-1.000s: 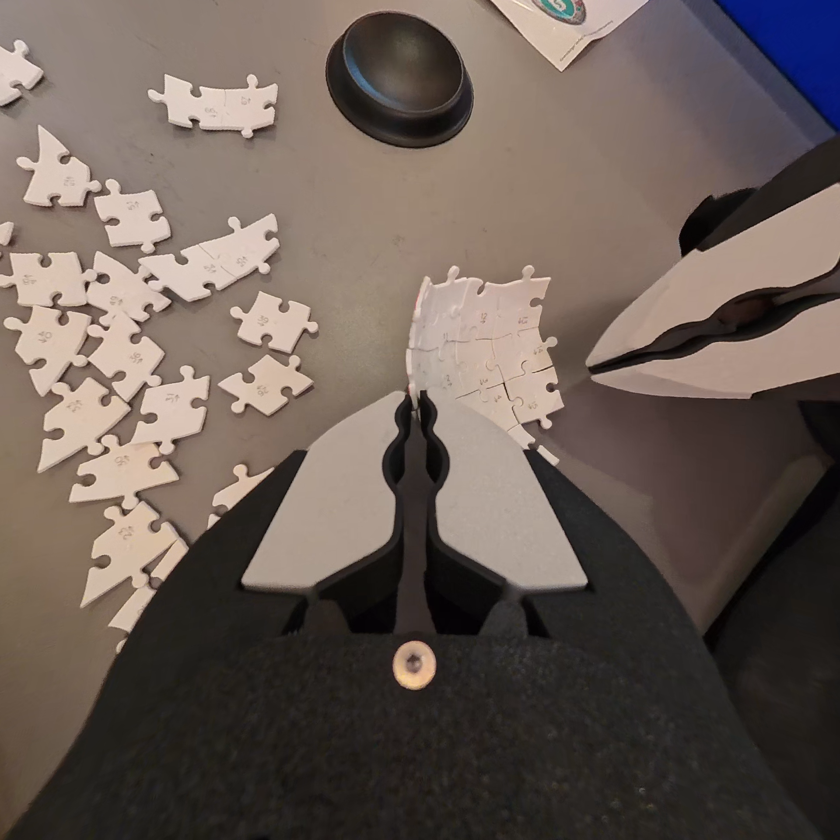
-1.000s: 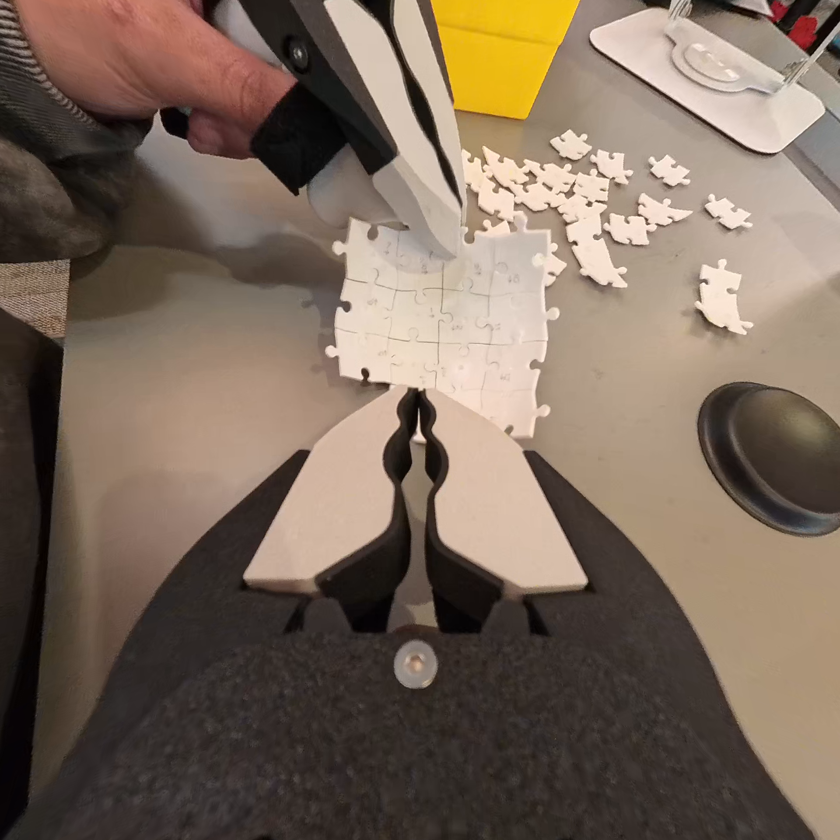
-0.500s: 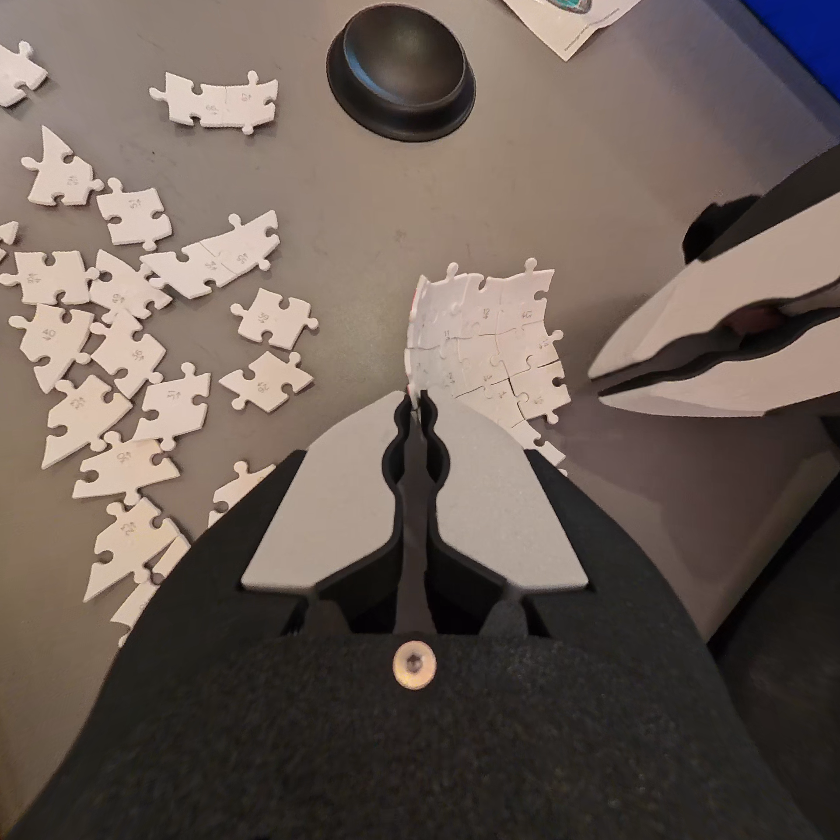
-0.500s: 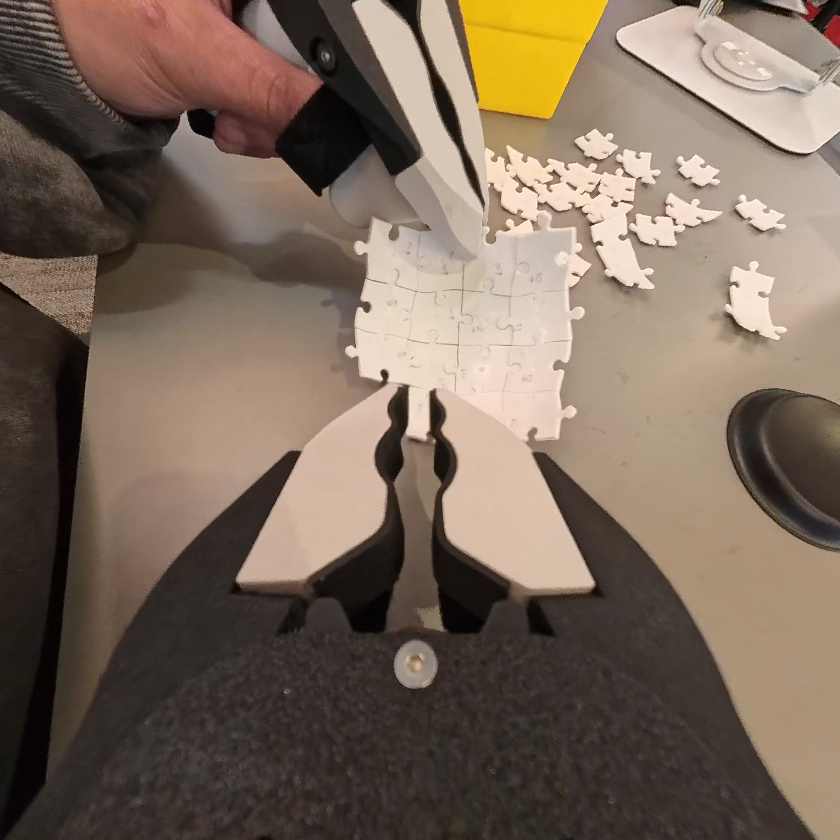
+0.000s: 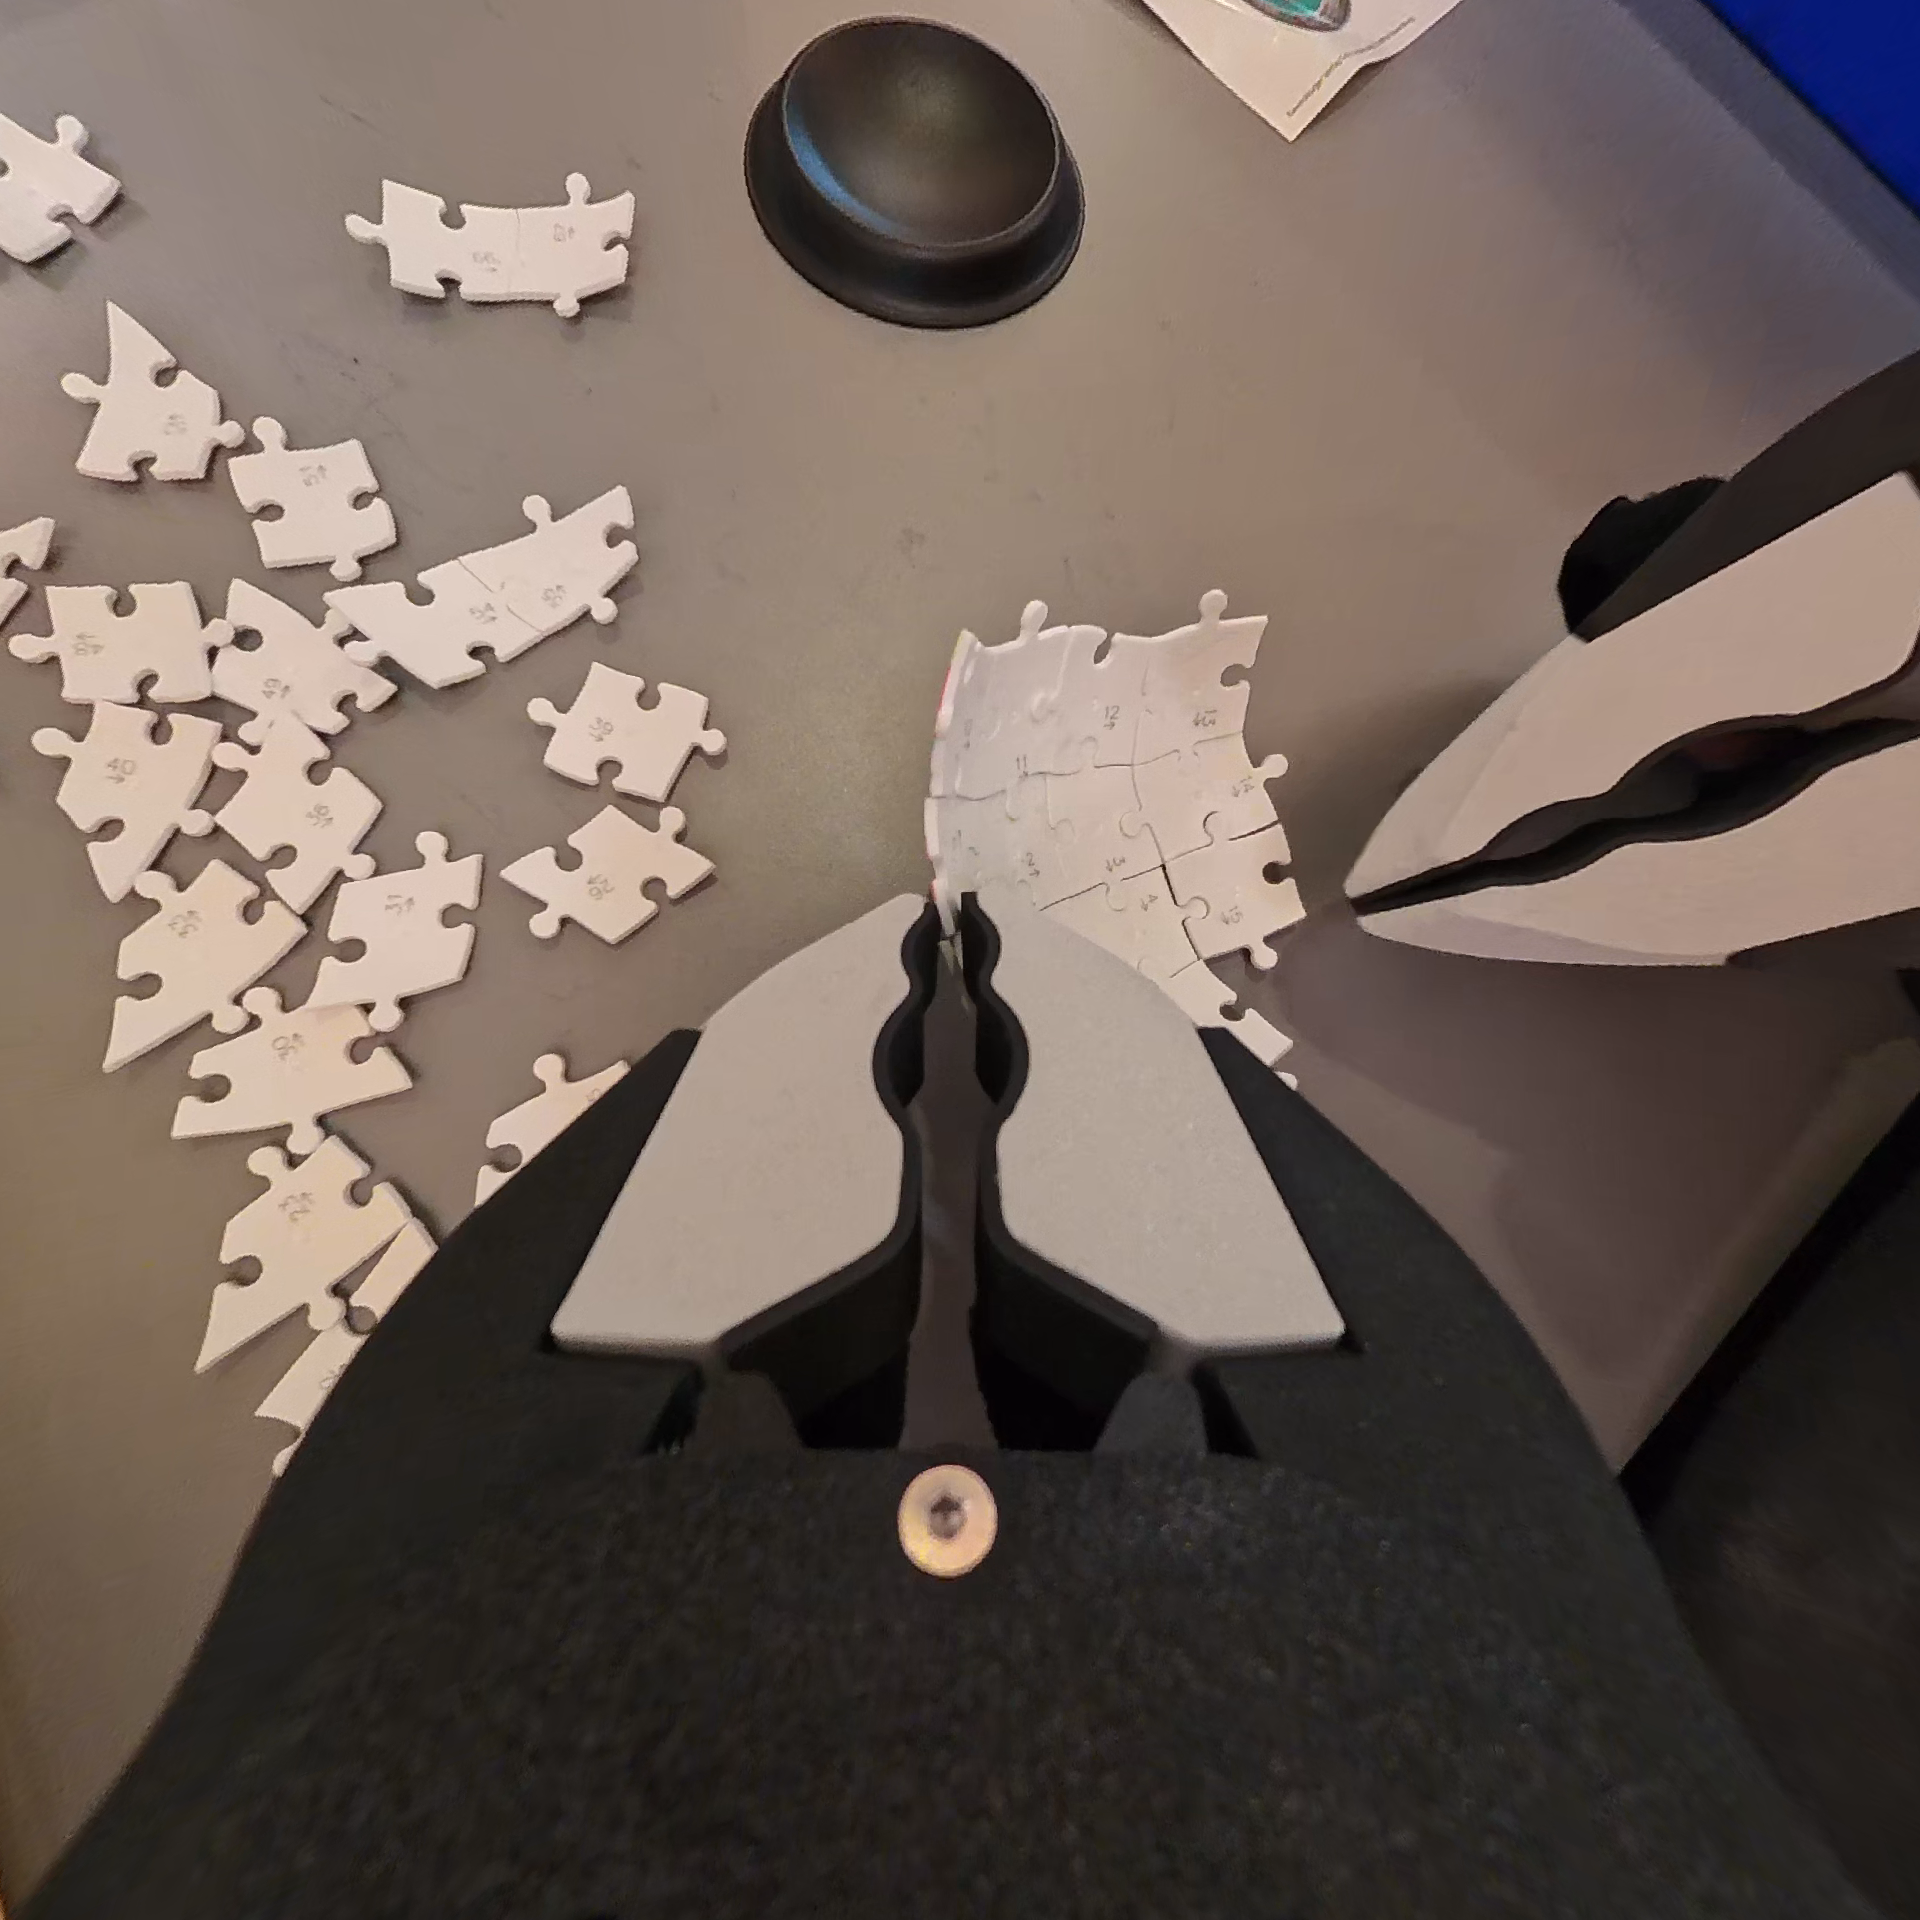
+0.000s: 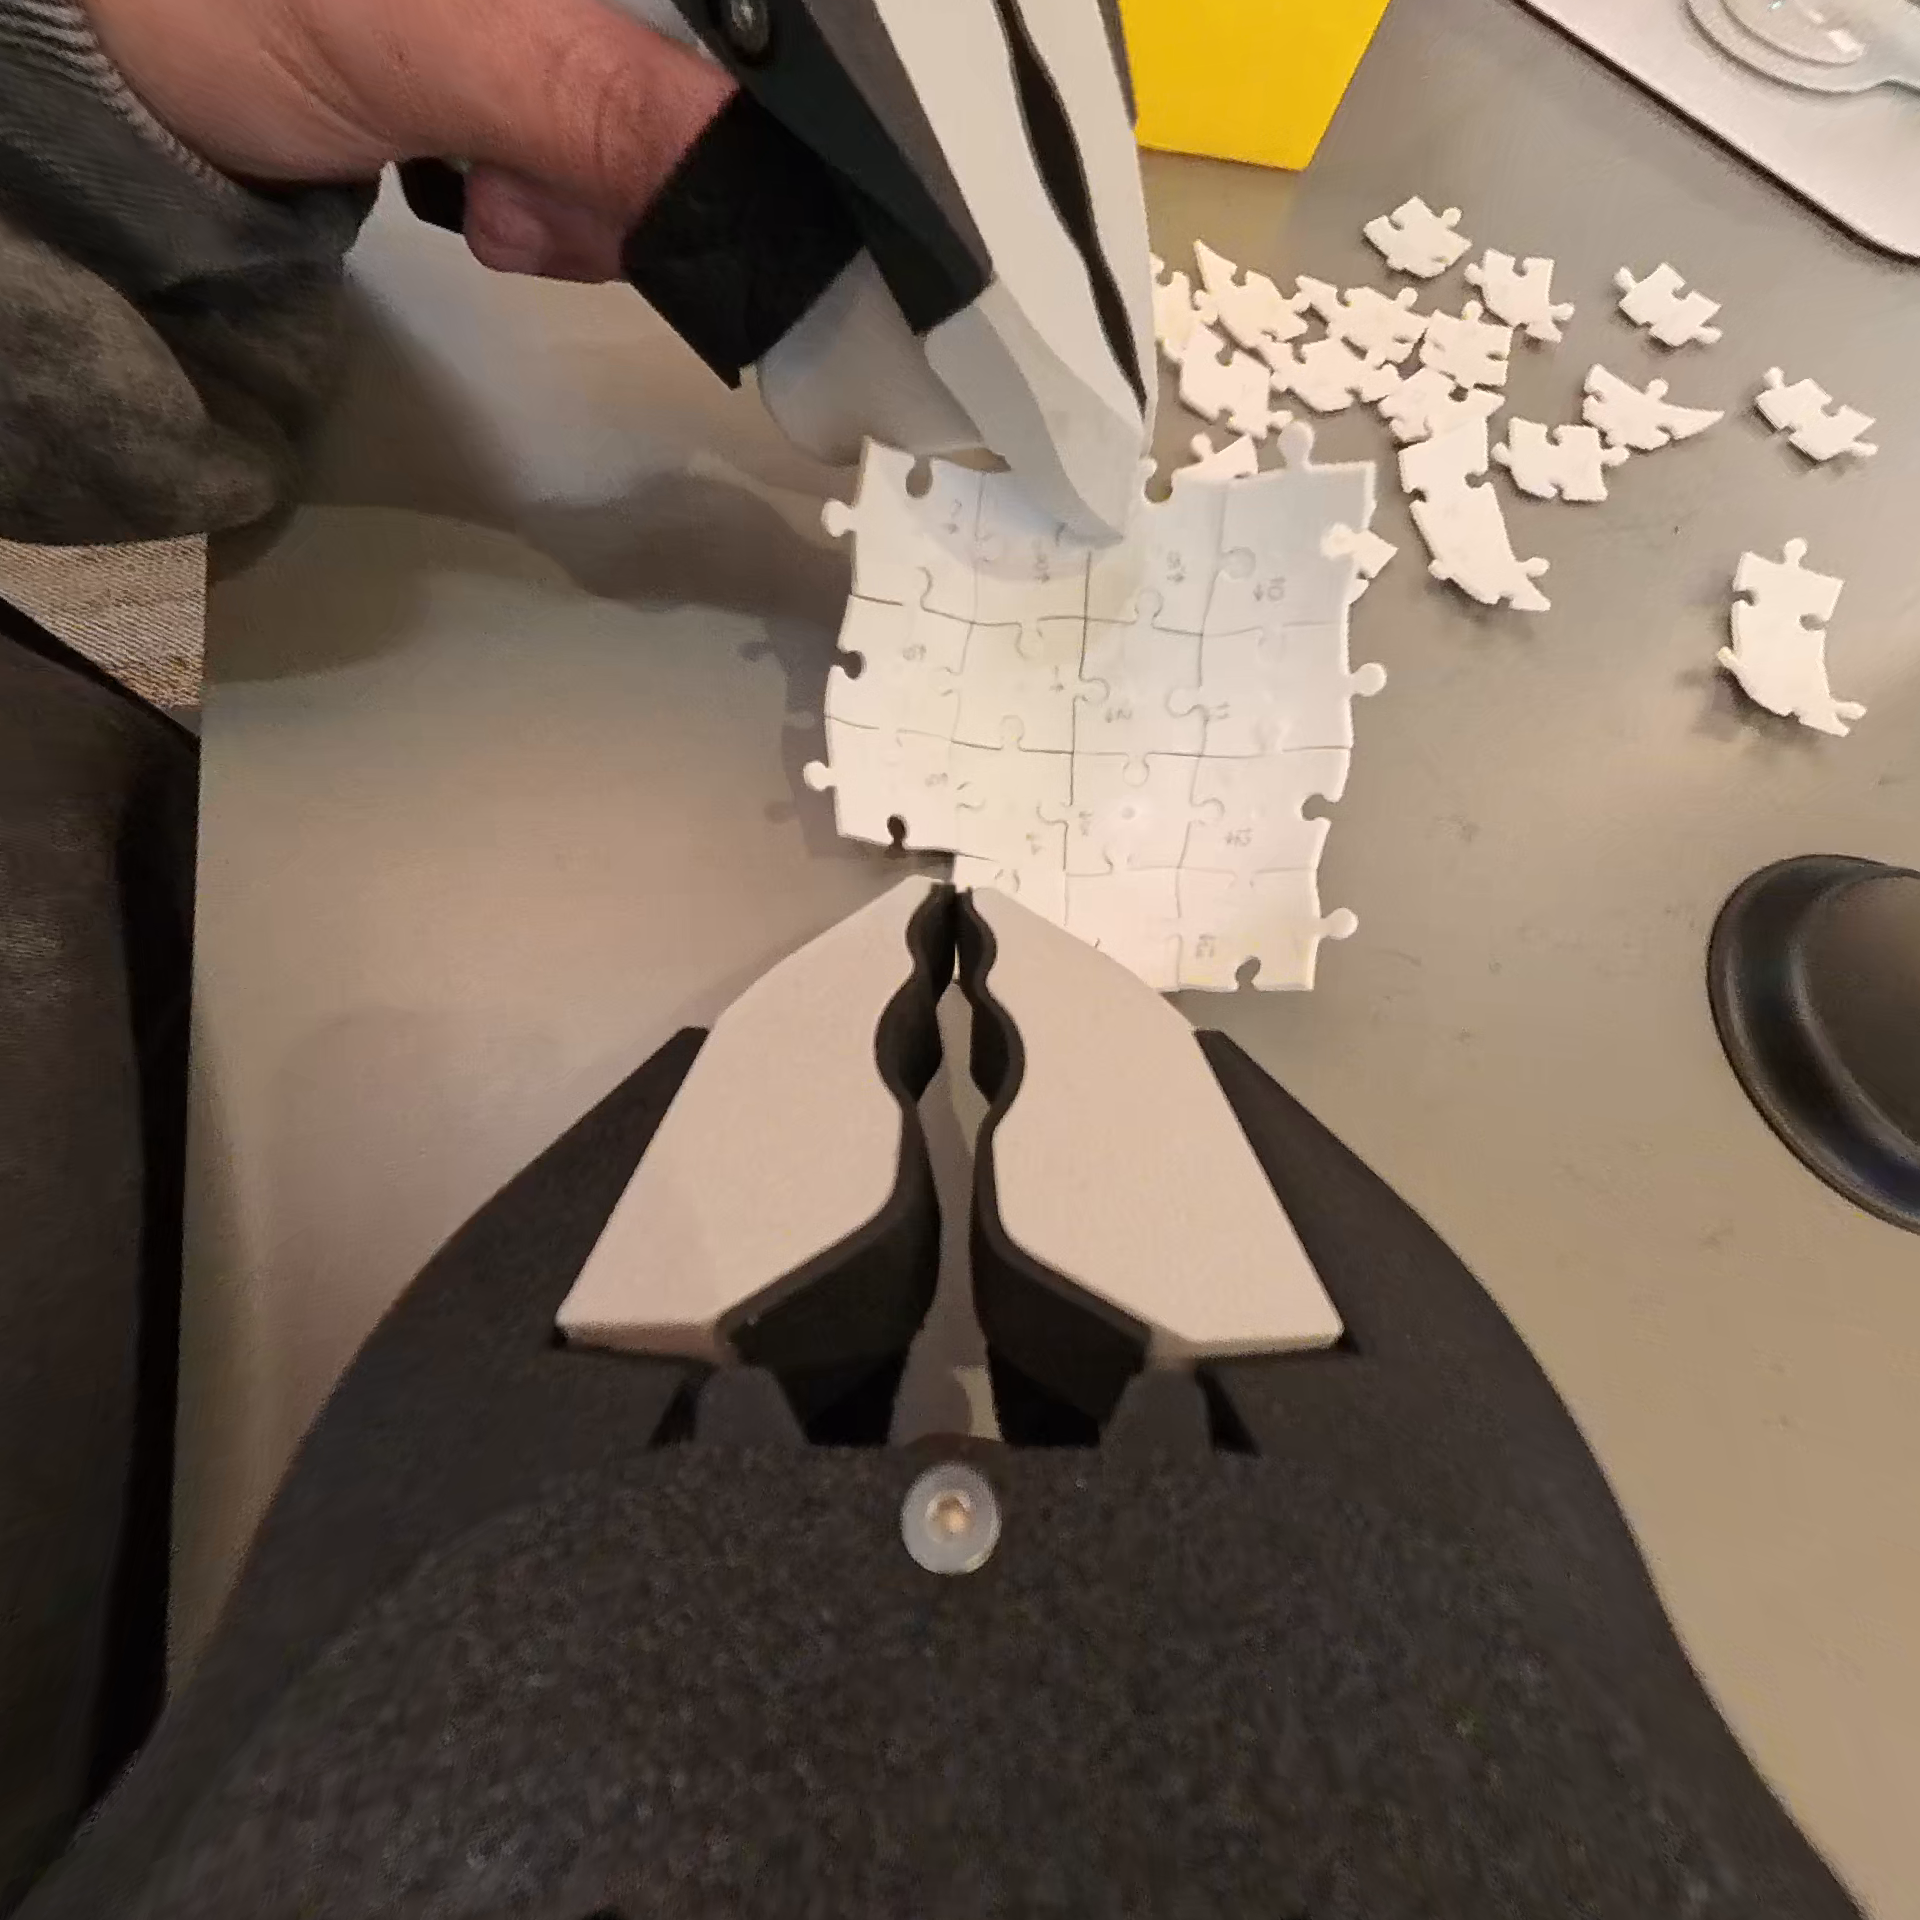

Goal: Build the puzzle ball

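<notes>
A curved white panel of joined puzzle pieces (image 5: pixel 1101 821) stands tilted on the grey table. My left gripper (image 5: pixel 945 920) is shut on its near edge and holds it up. In the right wrist view the panel (image 6: pixel 1101 707) faces me and the left gripper (image 6: pixel 1117 509) pinches its far edge from above. My right gripper (image 6: pixel 954 909) is shut, with its tips right at the panel's near left corner. In the left wrist view the right gripper (image 5: pixel 1356 902) sits just right of the panel with nothing visible in it. Several loose white pieces (image 5: pixel 301 821) lie to the left.
A black dome-shaped stand (image 5: pixel 914 156) sits beyond the panel, also at the right of the right wrist view (image 6: pixel 1829 1029). A yellow box (image 6: pixel 1236 73), a white tray (image 6: pixel 1818 104) and more loose pieces (image 6: pixel 1455 374) lie farther off. A printed sheet (image 5: pixel 1299 52) lies by the table's right edge (image 5: pixel 1714 1299). A person's hand (image 6: pixel 416 104) holds the left gripper. Some 9 cm of space lies between my two pairs of fingers.
My right gripper's jaws parted slightly half a second ago and have shut again at the panel's corner. The left gripper has kept its hold. The panel has barely shifted.
</notes>
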`<state>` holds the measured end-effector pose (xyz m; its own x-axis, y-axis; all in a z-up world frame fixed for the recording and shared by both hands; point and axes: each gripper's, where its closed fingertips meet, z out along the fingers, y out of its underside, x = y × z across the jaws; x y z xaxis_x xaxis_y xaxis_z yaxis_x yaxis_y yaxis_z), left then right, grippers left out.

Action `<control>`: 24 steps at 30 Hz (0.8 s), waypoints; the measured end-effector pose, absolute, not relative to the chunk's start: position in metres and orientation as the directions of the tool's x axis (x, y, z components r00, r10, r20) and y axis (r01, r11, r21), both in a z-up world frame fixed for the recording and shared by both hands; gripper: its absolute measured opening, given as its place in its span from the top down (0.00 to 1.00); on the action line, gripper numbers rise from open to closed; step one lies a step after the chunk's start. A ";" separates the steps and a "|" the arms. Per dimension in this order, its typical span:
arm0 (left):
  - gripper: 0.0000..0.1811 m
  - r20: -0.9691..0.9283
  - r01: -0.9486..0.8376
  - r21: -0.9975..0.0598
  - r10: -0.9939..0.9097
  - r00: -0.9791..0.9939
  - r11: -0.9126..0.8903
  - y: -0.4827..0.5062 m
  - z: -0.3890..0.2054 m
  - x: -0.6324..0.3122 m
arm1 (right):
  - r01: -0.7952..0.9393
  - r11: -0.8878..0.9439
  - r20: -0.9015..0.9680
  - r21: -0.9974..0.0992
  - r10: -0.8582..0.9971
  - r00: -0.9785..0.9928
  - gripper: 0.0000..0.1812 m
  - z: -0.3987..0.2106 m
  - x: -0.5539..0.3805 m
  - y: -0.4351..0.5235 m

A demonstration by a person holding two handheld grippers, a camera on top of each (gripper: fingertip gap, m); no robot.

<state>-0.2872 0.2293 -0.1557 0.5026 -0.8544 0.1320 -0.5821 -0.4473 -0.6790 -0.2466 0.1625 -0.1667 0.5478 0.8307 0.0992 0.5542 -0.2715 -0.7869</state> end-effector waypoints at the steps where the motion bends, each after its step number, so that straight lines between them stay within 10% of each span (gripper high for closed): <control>1: 0.98 0.133 -0.582 -0.679 -0.854 0.502 -0.448 0.229 -0.156 -0.287 | 0.550 -0.271 0.090 -0.790 0.836 0.542 1.00 -0.165 -0.248 0.162; 24: 0.98 0.053 -0.606 -0.702 -0.875 0.481 -0.375 0.229 -0.152 -0.282 | 0.637 -0.372 0.074 -0.676 0.825 0.560 1.00 -0.193 -0.255 0.179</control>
